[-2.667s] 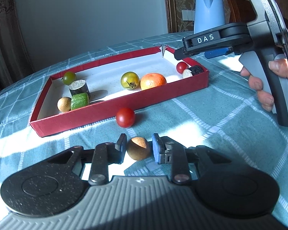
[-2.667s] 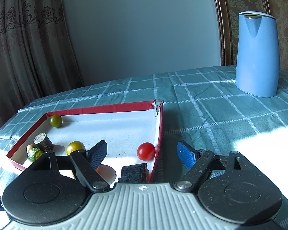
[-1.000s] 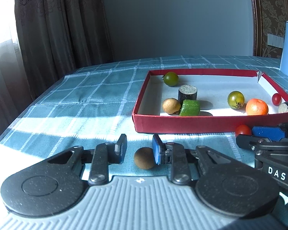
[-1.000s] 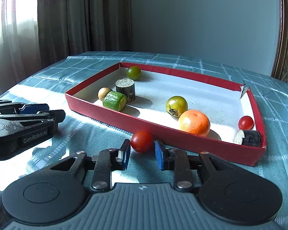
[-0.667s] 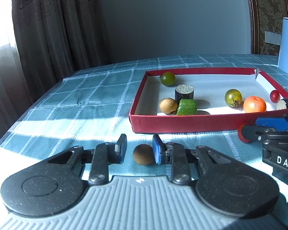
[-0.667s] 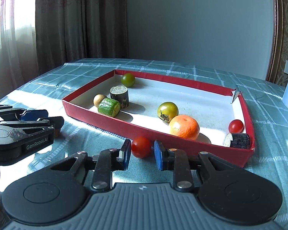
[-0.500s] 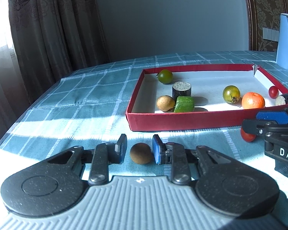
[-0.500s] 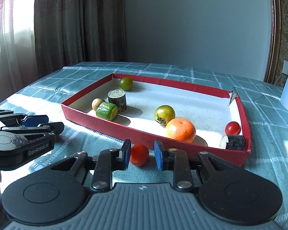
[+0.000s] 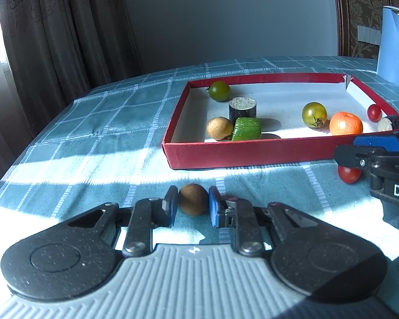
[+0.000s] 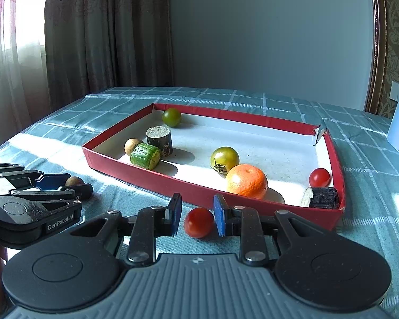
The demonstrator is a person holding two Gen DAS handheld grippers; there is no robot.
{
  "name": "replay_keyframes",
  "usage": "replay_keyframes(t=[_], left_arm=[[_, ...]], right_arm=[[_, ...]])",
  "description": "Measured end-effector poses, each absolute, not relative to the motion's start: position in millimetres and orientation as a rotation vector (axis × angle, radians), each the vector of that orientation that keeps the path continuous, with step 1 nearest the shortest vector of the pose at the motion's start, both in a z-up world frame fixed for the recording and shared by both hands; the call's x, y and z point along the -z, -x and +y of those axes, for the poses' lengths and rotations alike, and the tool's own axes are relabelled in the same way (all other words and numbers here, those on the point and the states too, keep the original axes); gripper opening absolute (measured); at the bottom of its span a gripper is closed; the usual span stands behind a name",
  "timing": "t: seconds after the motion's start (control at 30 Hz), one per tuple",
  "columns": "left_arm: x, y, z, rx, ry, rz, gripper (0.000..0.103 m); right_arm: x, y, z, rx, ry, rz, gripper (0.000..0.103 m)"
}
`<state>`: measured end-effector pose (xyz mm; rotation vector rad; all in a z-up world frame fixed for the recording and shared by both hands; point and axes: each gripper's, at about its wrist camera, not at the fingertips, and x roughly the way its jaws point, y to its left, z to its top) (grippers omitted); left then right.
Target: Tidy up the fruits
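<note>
The brown longan-like fruit (image 9: pixel 193 198) sits between the pads of the left gripper (image 9: pixel 191 205), in front of the red tray (image 9: pixel 247 152) near its left corner. The pads look pressed to both its sides, so I judge it gripped. The red cherry tomato (image 10: pixel 198 222) lies before the red tray's front wall inside the right gripper (image 10: pixel 196 214); its blue pad touches the tomato, but a gap shows on the other side, so the jaws have not closed on it.

Risks, as I judge them: both fruits are round and smooth, so an off-centre squeeze could squirt them out across the checked tablecloth (image 9: pixel 98 122); too hard a pinch could split the tomato; a low carry could knock fruit against the tray's front wall.

Readable writing: "GenRobot.AI" on the left gripper, "DA" on the right gripper.
</note>
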<state>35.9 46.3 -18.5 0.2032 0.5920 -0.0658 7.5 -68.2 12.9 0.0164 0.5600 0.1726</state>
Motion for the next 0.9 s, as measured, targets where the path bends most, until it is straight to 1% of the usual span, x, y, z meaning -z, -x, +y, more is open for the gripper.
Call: replay_keyframes(t=[0.13, 0.27, 0.37, 0.6, 0.9], left_arm=[[16, -31, 45, 0.081, -0.207, 0.562, 0.022], [8, -27, 52, 0.072, -0.156, 0.519, 0.022], [6, -28, 56, 0.077, -0.126, 0.528, 0.022], [8, -23, 46, 0.090, -0.186, 0.512, 0.022], [8, -23, 47, 0.083, -0.182, 0.505, 0.022]], right_arm=[[-14, -7, -71, -0.167, -0.017, 0.555, 0.026], [-15, -5, -74, -0.168, -0.017, 0.549, 0.026], [-17, -3, -75, -0.162, -0.011, 0.537, 0.026], [-22, 7, -92, -0.138, -0.027, 0.497, 0.026], [-24, 23, -116, -0.101, -0.036, 0.456, 0.026]])
